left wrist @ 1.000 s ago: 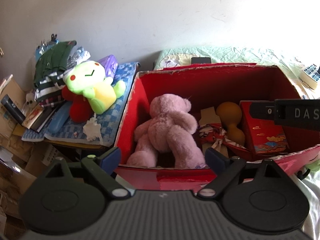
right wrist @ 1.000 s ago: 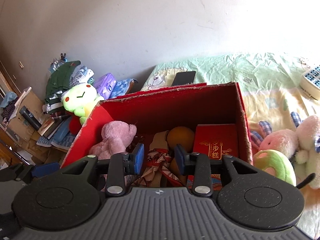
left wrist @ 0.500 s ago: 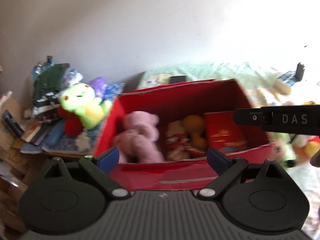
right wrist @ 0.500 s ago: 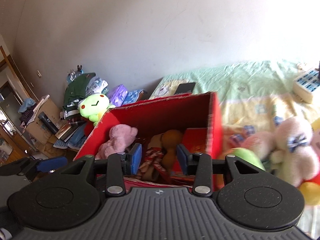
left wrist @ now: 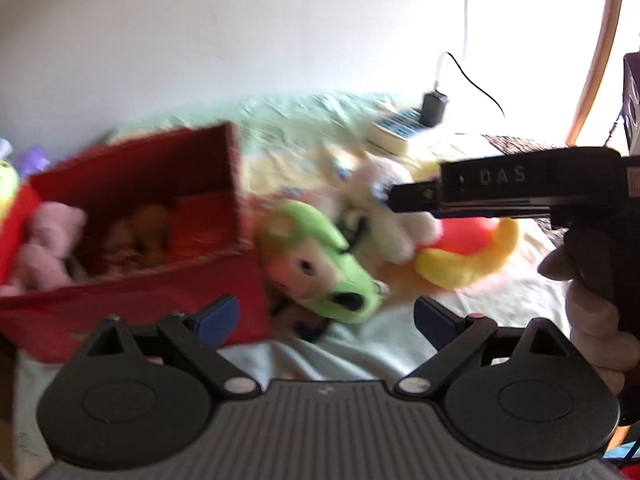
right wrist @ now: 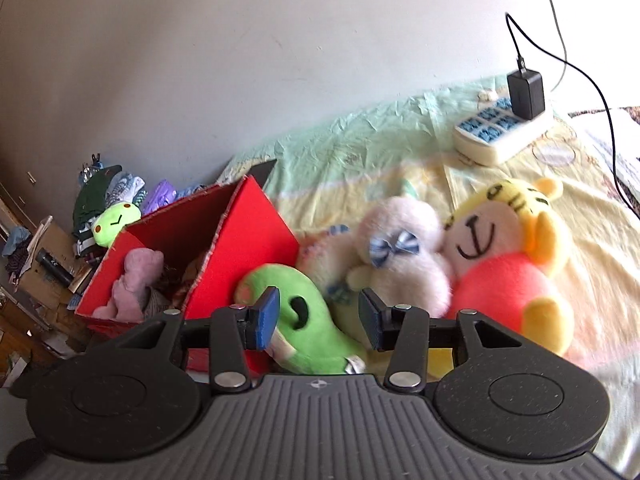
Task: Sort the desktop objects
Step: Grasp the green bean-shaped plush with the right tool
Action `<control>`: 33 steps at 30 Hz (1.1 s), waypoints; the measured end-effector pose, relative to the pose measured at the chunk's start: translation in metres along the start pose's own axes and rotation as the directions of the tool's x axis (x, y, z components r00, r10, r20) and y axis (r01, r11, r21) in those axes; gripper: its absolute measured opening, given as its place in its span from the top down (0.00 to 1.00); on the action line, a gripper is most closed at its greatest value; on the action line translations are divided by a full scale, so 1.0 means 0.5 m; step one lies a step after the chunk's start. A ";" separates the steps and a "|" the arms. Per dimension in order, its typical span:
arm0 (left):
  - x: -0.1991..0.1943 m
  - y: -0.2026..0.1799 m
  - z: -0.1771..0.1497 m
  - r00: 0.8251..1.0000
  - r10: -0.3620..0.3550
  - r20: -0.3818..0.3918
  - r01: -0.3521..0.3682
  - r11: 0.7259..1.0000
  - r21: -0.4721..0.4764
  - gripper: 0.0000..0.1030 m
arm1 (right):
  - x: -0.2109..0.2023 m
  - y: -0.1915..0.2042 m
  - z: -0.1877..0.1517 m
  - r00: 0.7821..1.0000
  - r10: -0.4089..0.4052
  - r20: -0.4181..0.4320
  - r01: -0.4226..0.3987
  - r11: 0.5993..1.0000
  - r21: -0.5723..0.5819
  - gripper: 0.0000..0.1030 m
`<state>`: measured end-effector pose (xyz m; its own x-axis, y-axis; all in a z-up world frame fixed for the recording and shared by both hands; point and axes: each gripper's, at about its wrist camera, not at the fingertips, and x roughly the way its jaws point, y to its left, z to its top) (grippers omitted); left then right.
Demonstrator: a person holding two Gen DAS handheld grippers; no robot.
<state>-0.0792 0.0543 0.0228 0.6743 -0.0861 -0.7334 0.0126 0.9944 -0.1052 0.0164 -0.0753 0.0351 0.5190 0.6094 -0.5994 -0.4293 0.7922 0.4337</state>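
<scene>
— What lies on the bed with the pale green and yellow crumpled sheet (right wrist: 360, 148)?

— An open red cardboard box (right wrist: 256, 236); right of the box, a green plush (right wrist: 304, 308), white plush (right wrist: 404, 256), yellow-and-red tiger plush (right wrist: 508, 256); behind them, a white power strip (right wrist: 500, 132).

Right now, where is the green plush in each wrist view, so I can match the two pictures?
Left wrist: green plush sits centre frame, just right of the red box, blurred.
Right wrist: green plush lies low centre, against the box's near right corner, seen between the hand-held gripper's fingers.
Shared landmark: the red box, left of the plush in both views.
</scene>
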 end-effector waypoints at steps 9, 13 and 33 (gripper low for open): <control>0.113 -0.011 -0.009 0.996 -0.075 -0.047 0.070 0.993 -0.091 0.07 | 0.027 -0.015 -0.010 0.991 0.070 -0.111 -0.085 0.987 -0.135 0.54; 0.148 -0.017 -0.012 0.997 -0.038 -0.064 0.033 0.997 -0.072 0.07 | 0.061 -0.003 0.002 0.981 0.099 -0.168 -0.133 0.970 -0.202 0.45; 0.224 0.013 0.007 0.995 0.034 -0.098 -0.044 0.993 -0.109 0.08 | 0.219 -0.017 0.045 0.896 0.233 -0.379 -0.322 0.927 -0.191 0.42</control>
<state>-0.0013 0.0515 -0.0577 0.5984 -0.0584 -0.7991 -0.0975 0.9846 -0.1449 0.0932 -0.0145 -0.0191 0.0851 0.7181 -0.6907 -0.7063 0.5324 0.4665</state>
